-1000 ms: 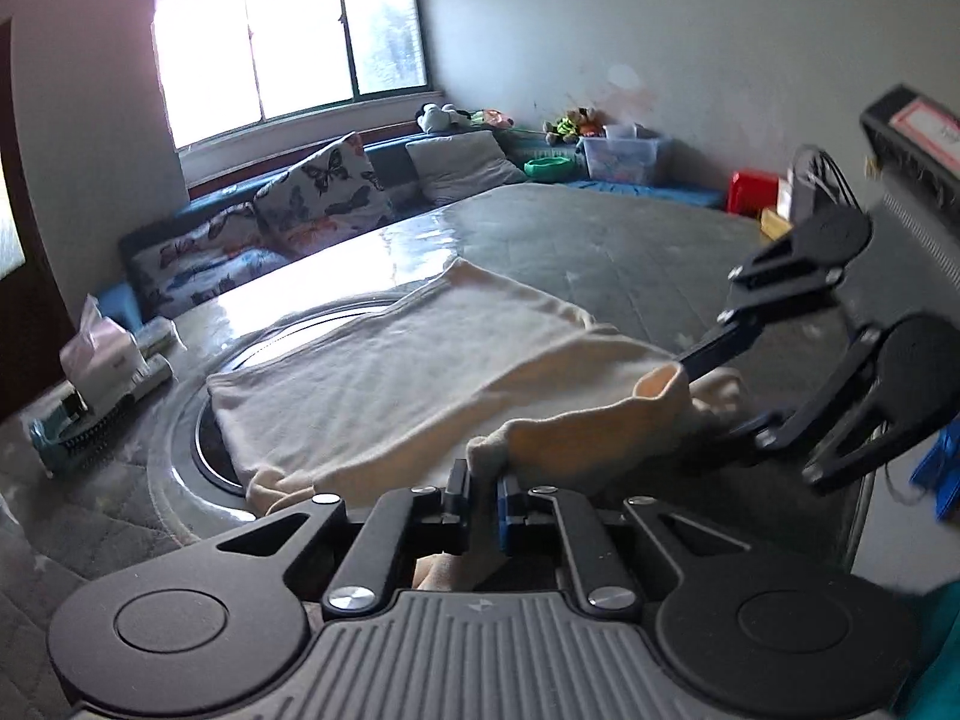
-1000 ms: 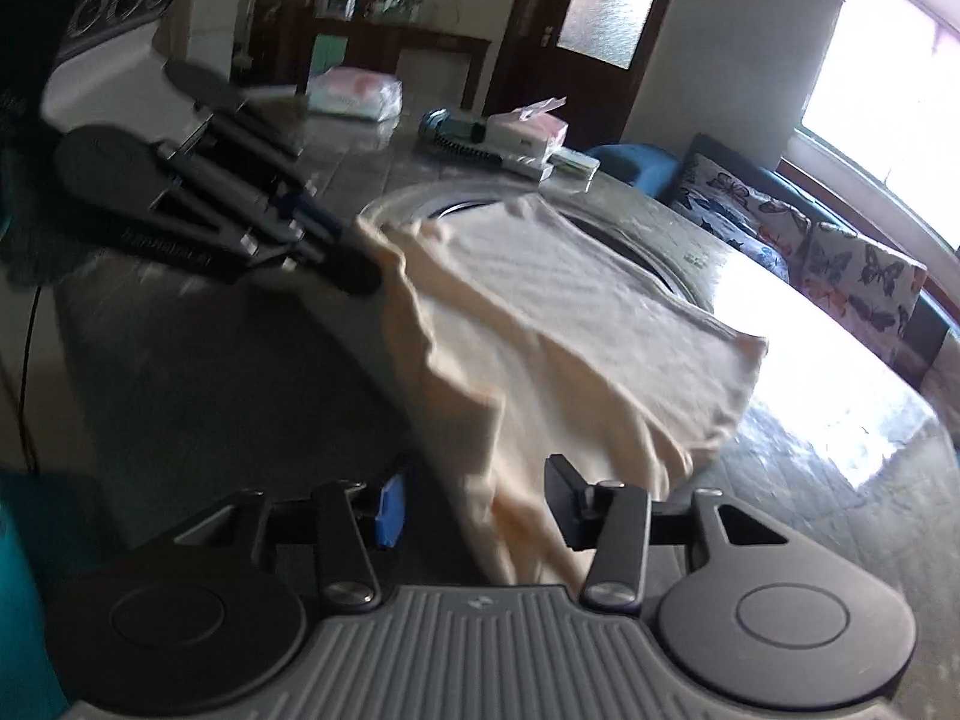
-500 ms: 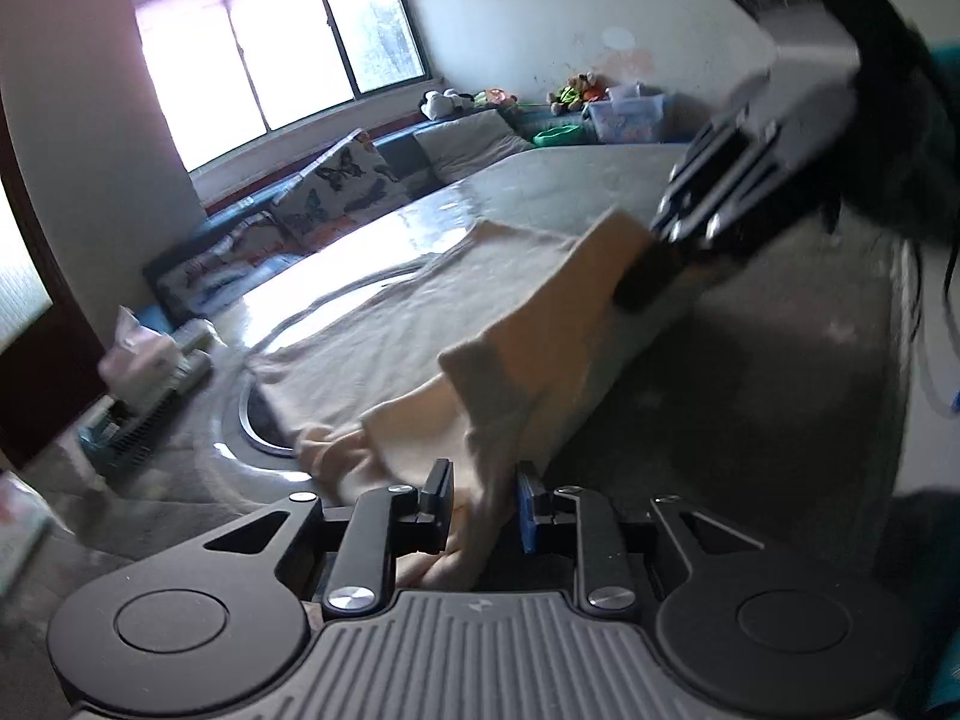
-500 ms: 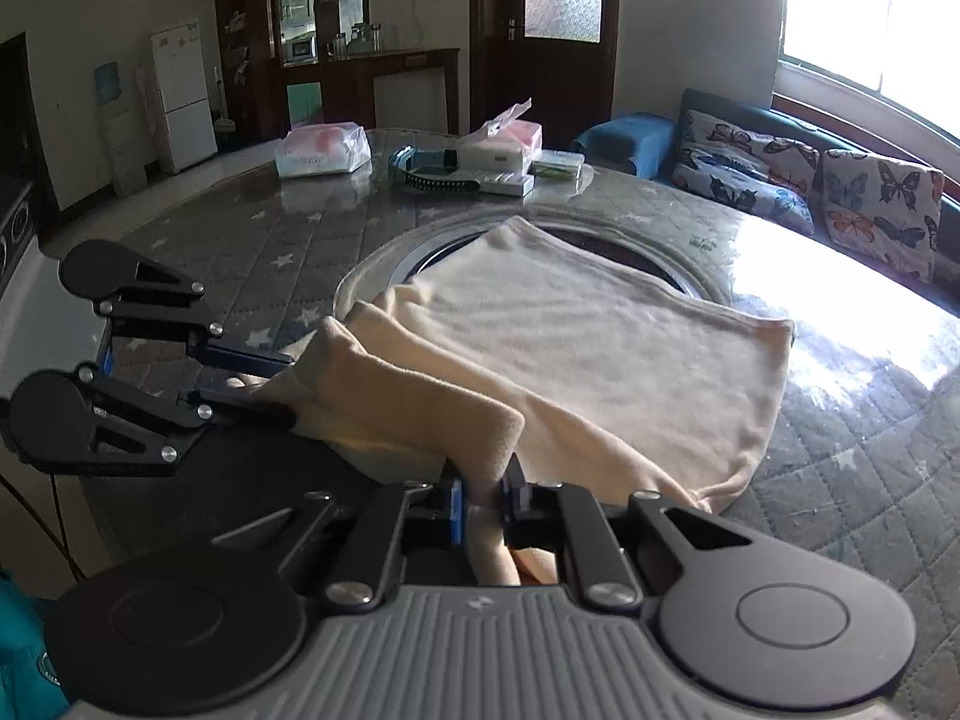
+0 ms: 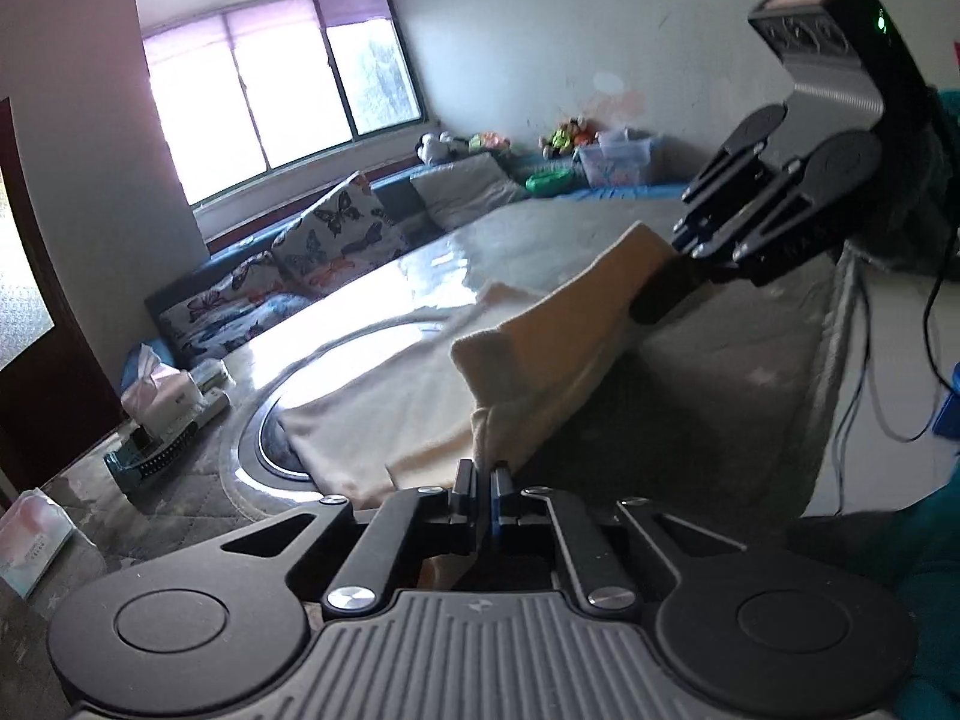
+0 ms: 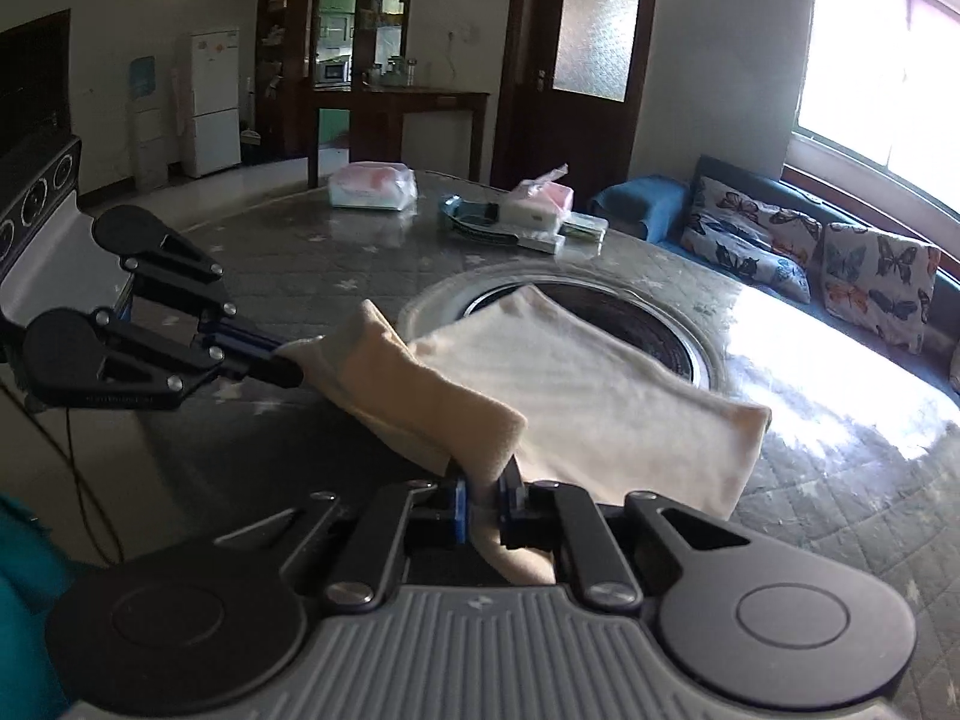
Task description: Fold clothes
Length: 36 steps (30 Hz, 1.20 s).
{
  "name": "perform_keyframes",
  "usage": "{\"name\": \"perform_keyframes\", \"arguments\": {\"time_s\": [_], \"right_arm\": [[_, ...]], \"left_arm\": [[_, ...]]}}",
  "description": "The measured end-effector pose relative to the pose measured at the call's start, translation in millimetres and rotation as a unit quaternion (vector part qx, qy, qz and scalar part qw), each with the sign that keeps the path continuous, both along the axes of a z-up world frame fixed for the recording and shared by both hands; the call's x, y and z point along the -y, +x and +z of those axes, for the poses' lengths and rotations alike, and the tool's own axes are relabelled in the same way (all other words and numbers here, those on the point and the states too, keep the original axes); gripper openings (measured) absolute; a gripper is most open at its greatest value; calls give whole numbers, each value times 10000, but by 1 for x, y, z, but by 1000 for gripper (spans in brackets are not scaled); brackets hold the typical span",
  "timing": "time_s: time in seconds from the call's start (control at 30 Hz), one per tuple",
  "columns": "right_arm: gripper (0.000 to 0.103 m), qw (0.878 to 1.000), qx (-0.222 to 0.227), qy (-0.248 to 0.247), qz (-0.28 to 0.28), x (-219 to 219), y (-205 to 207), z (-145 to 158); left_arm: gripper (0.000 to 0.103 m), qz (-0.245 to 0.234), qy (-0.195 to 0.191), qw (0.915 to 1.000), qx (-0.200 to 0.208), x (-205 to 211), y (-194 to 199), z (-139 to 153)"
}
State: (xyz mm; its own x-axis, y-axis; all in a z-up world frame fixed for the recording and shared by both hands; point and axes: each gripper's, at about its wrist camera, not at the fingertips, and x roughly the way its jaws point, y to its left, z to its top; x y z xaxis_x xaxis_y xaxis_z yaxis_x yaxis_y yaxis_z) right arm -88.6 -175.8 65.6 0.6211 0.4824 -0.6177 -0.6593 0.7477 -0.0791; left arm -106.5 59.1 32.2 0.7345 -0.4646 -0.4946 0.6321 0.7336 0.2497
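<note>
A cream cloth (image 5: pixel 390 402) (image 6: pixel 600 396) lies spread over the round table (image 6: pixel 300 264). Its near edge is lifted into a raised fold. My left gripper (image 5: pixel 483 468) is shut on one end of that edge, with fabric bunched between the pads. In the right wrist view the left gripper (image 6: pixel 288 369) holds that corner at the left. My right gripper (image 6: pixel 483 480) is shut on the other end, with cloth hanging down between its fingers. The left wrist view shows the right gripper (image 5: pixel 654 303) up at the right, pinching its corner above the table.
A dark turntable ring (image 6: pixel 690 348) sits under the cloth's far part. A tissue box (image 6: pixel 540 204), a brush tray (image 6: pixel 474 222) and a wipes pack (image 6: pixel 372 186) stand at the table's far side. A sofa with butterfly cushions (image 6: pixel 840 264) is behind. Cables (image 5: pixel 864 360) hang off the table's edge.
The right gripper closed on the cloth's near edge. Both grippers then rose, lifting that edge off the table into a stretched fold between them.
</note>
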Motion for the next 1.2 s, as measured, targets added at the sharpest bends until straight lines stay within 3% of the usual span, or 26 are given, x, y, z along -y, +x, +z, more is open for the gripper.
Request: {"name": "perform_keyframes", "arguments": {"time_s": [0.2, 0.37, 0.57, 0.8, 1.03, 1.1, 1.2], "right_arm": [[8, 9992, -244, -39, 315, 2, -49, 17], [8, 9987, -374, -82, 331, 0, -47, 23], [8, 9984, -553, 67, 89, 8, -1, 33], [8, 9970, -743, -5, -217, 15, 86, 30], [14, 9906, -1044, -90, -876, 14, 161, -25], [20, 9876, -1104, -131, -1109, 13, 174, -45], [21, 9829, -1137, 37, -1451, 21, 176, -56]], "left_arm": [[4, -136, -244, 9993, -241, -9, -41, 12], [5, -69, -236, 9995, -215, -6, -34, 13], [5, 172, -488, 9984, -246, -2, 20, 23], [5, 524, -536, 9957, -544, 16, 119, 13], [5, 1143, -348, 9874, -1037, 33, 208, -40], [7, 1224, -318, 9850, -1171, 34, 216, -50], [14, 1287, -355, 9828, -1275, 32, 220, -52]]}}
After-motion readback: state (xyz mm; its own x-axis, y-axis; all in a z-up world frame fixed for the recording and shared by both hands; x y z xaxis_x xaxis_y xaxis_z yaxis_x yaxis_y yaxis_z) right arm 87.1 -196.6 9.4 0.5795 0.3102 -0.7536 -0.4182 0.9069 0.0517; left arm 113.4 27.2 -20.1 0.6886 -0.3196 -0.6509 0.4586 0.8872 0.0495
